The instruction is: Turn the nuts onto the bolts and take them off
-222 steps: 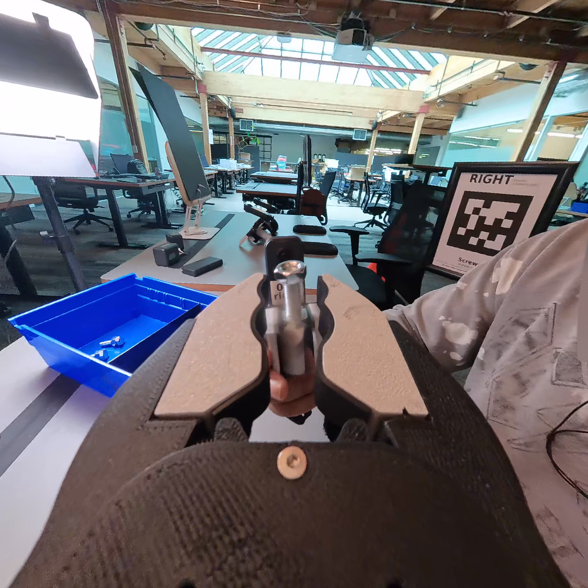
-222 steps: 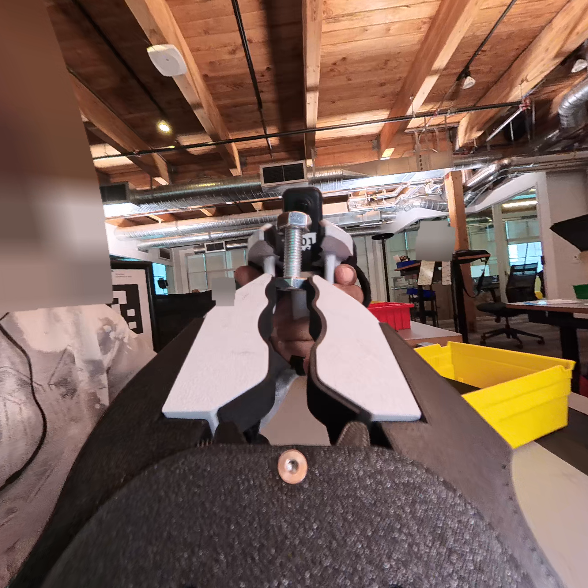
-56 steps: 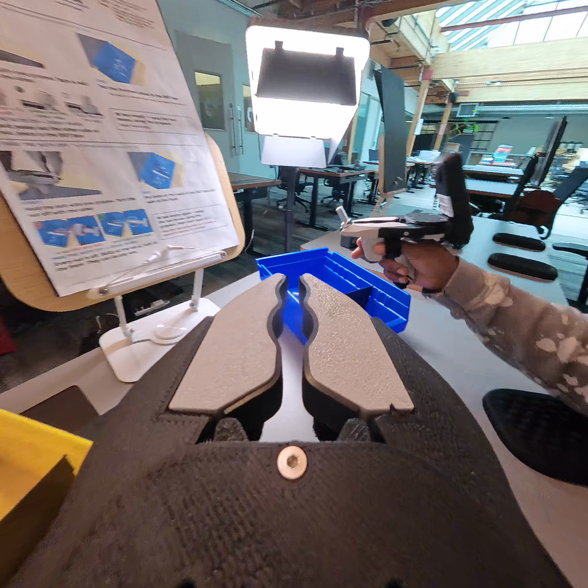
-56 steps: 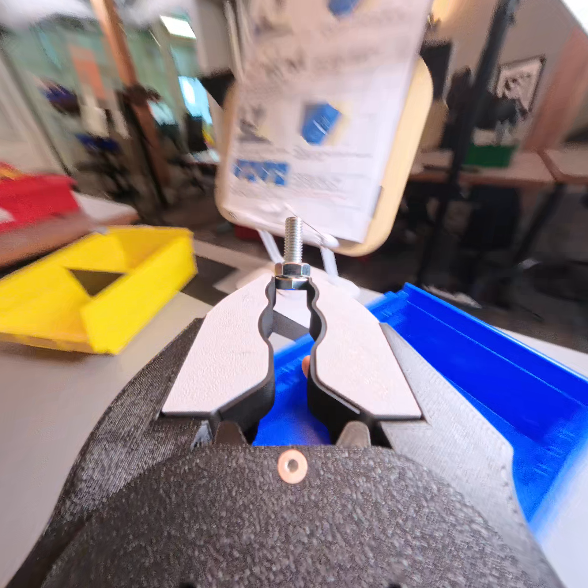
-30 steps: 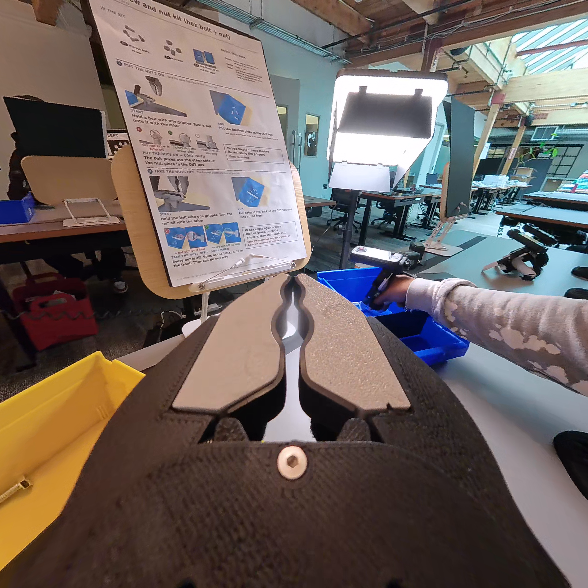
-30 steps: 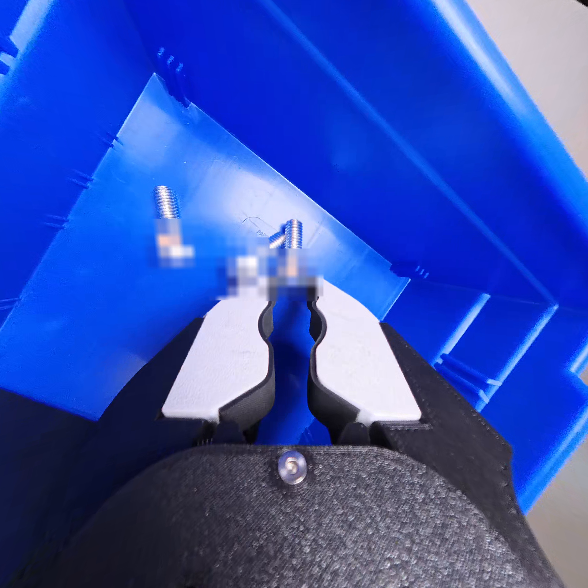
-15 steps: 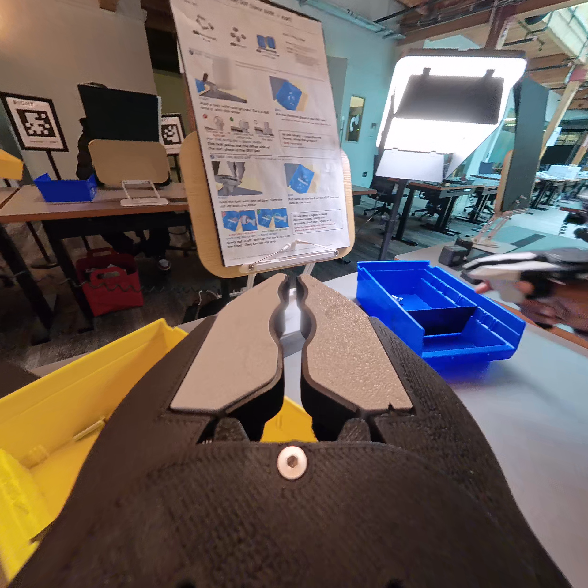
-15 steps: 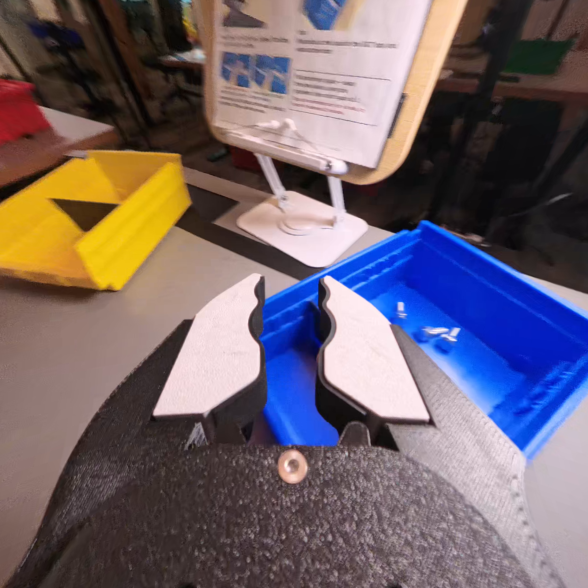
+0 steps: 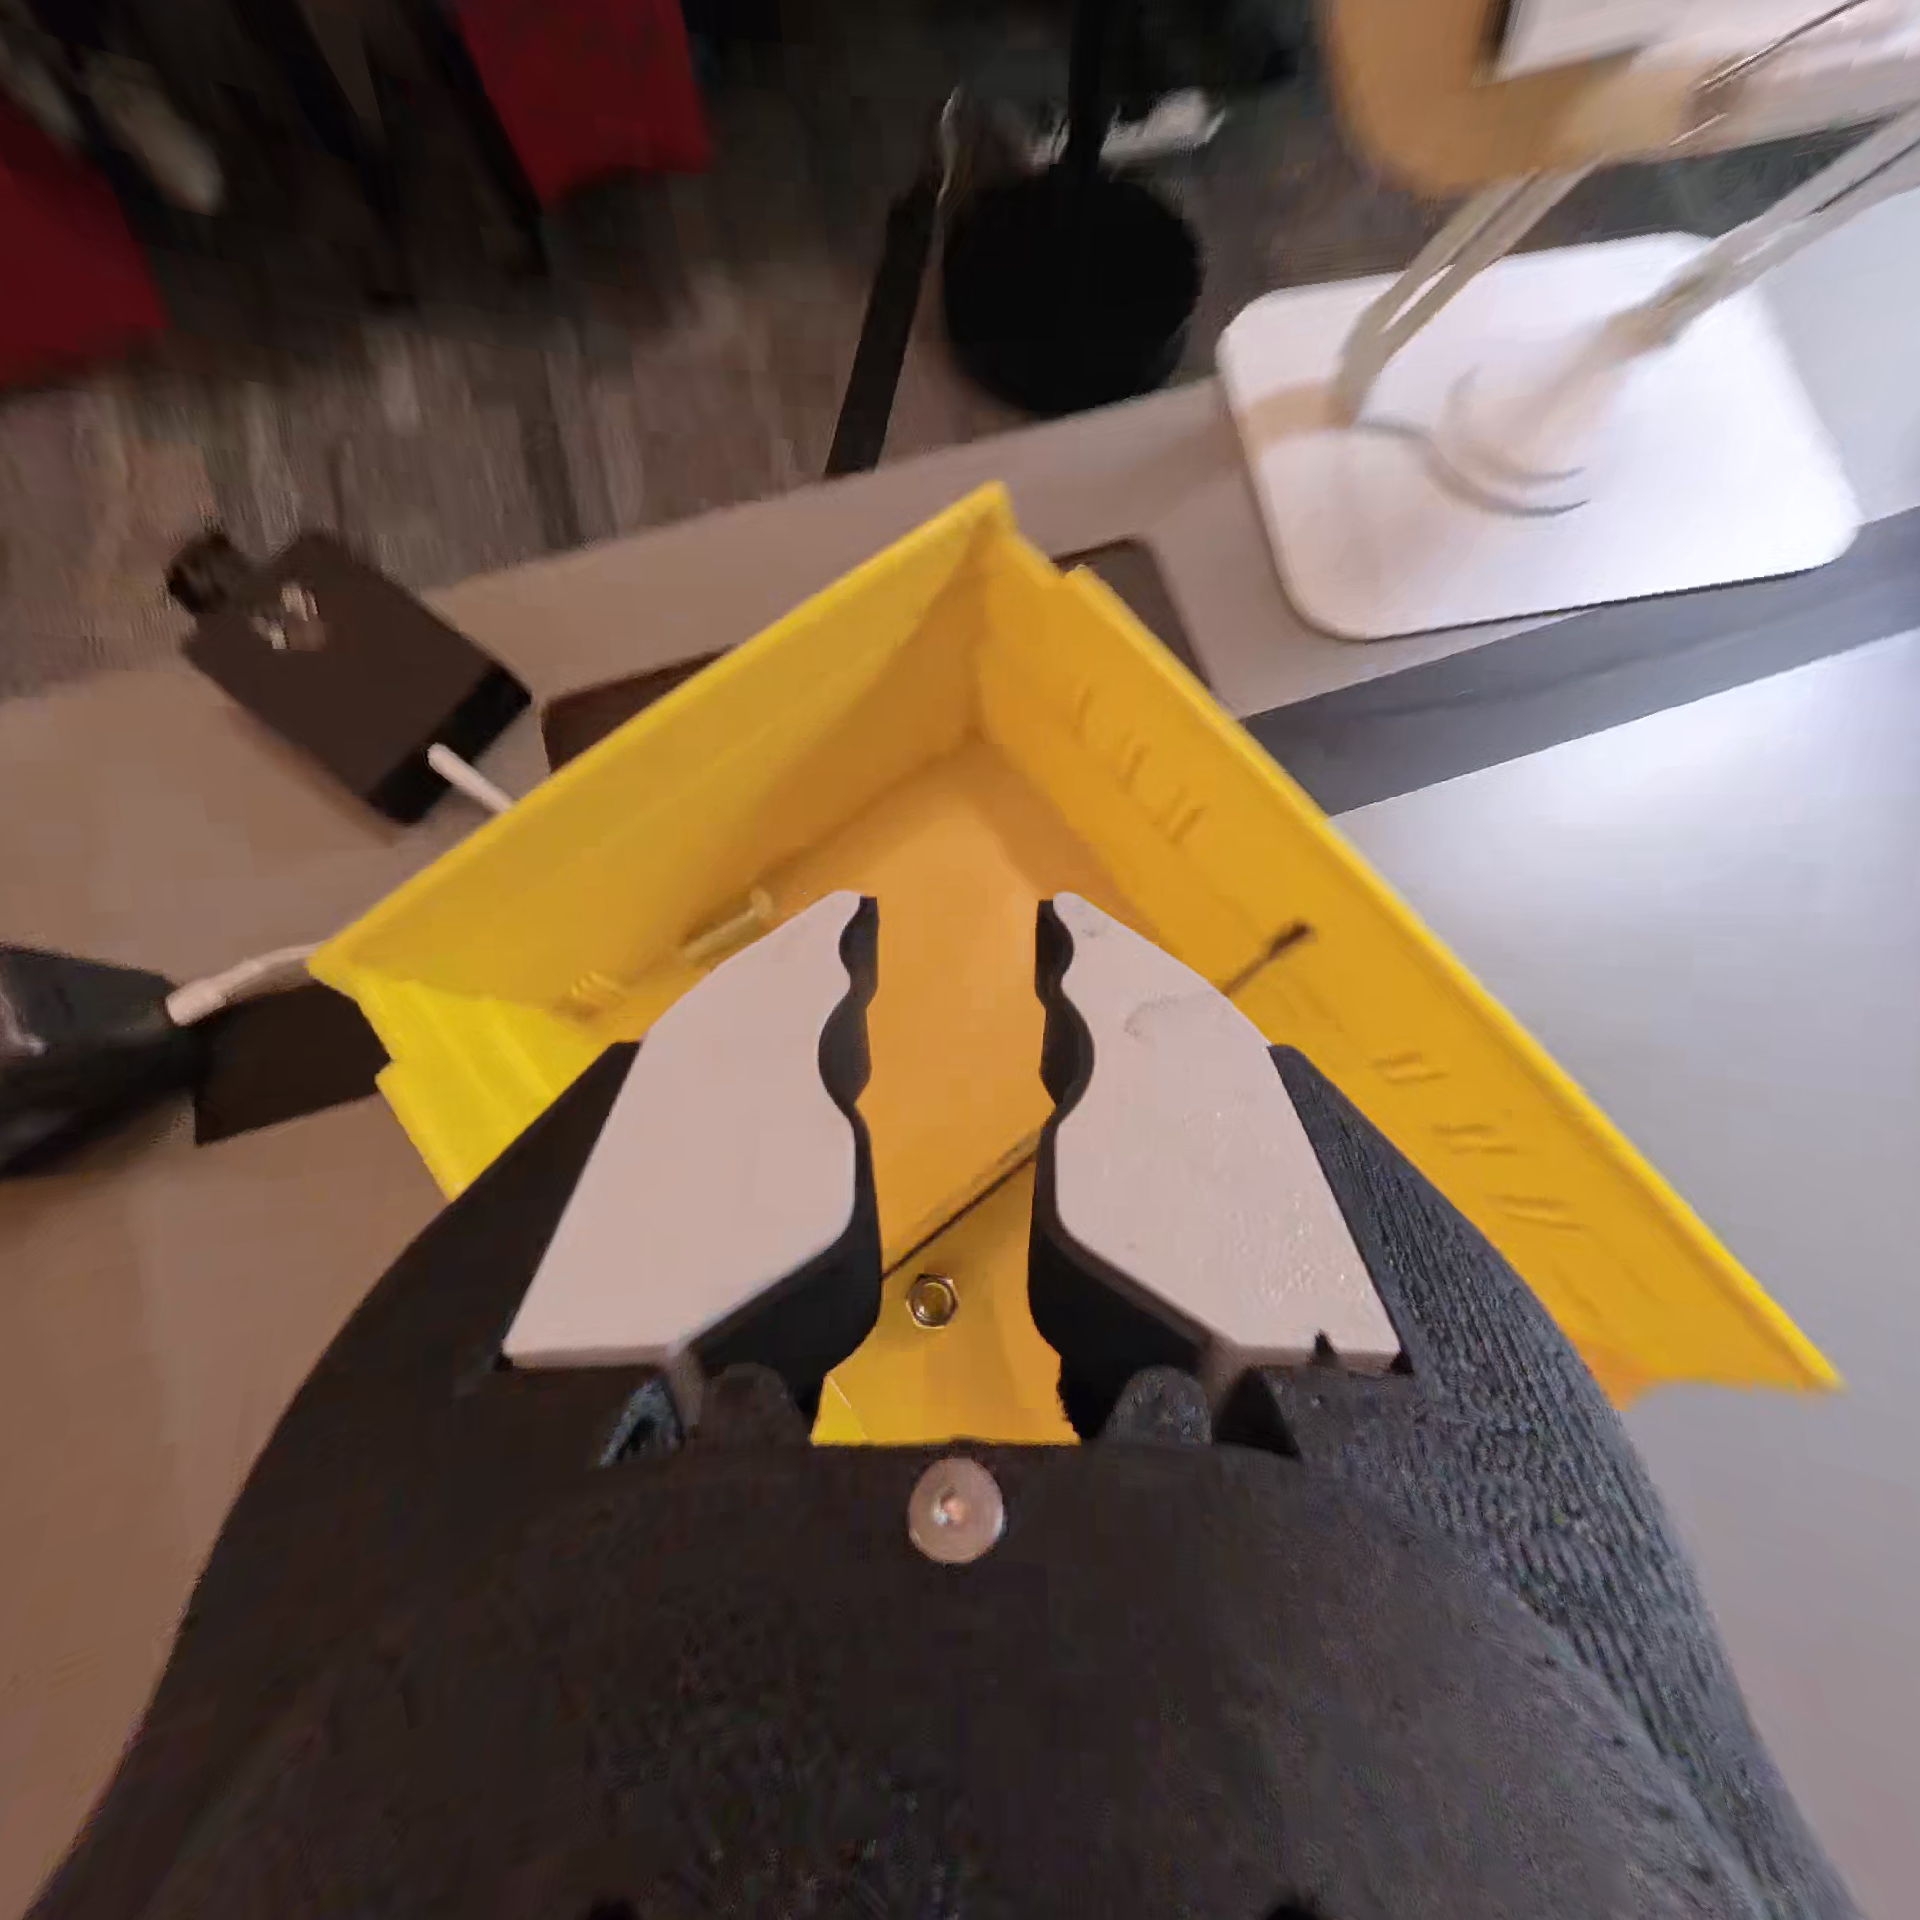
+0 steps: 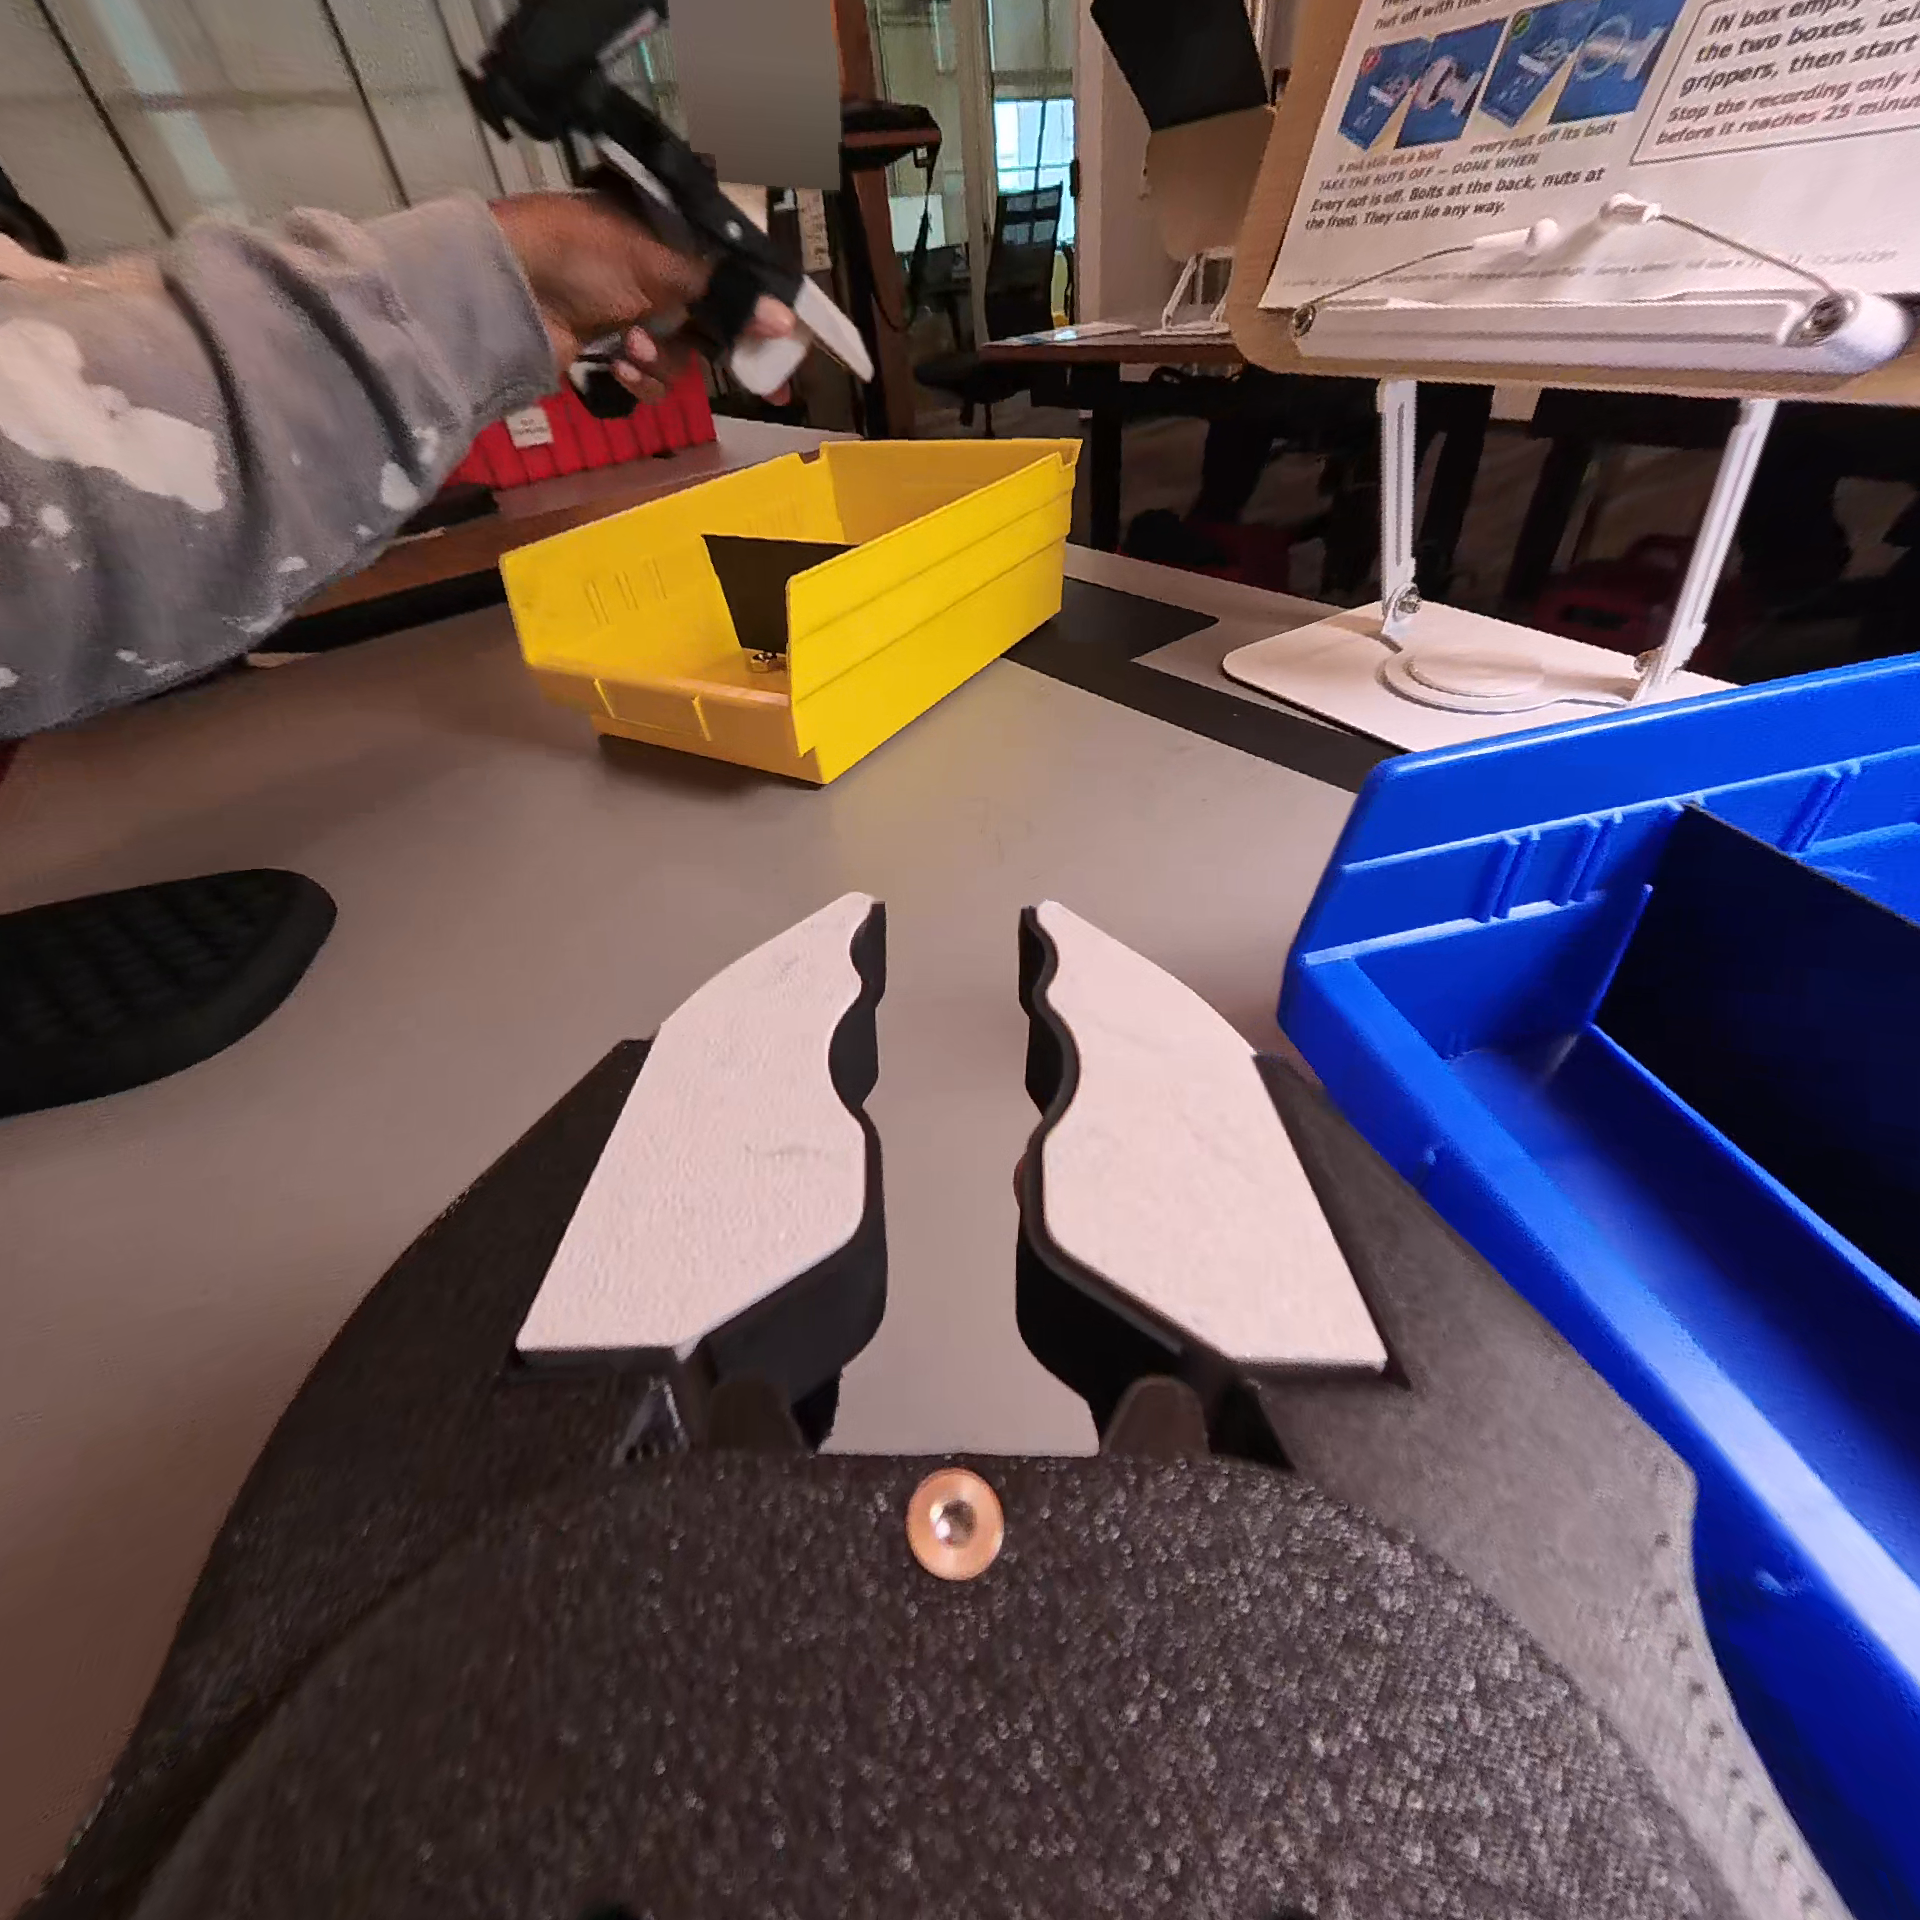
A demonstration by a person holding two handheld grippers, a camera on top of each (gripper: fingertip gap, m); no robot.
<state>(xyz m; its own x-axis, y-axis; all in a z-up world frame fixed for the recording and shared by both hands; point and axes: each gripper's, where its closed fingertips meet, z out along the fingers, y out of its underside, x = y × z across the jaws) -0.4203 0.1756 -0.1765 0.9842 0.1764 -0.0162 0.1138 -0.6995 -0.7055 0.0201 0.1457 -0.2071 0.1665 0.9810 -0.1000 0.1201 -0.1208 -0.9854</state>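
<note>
One loose nut [image 9: 932, 1300] lies on the floor of the yellow bin [image 9: 665, 831], in its front compartment, showing between the jaws of our left hand-held gripper [image 9: 954, 914]. Beyond the bin's divider, in the back compartment, a bolt [image 9: 727, 938] rests against the far wall; a second piece beside it may be another bolt, though motion blur leaves us unsure. So the yellow bin holds separated parts waiting to be joined, and we judge that a fresh pairing is about to begin, with nothing gripped yet.

Our left hand-held gripper hangs over the yellow bin with its jaws parted and empty, pointing down into the back compartment. Our right hand-held gripper [image 10: 954, 909] sits low over the grey worktop [image 10: 520, 883], jaws likewise apart and holding nothing, with the blue bin [image 10: 1558, 862] just beside it on the right. From the right wrist view we see only the near compartment and divider of the blue bin, and no parts show in that portion.

What is left, as we read it: pick a bolt, pick the nut, thread them. How many pairs are finished we cannot tell from here. An instruction sheet on its white stand [image 10: 1455, 665] rises behind both bins.
</note>
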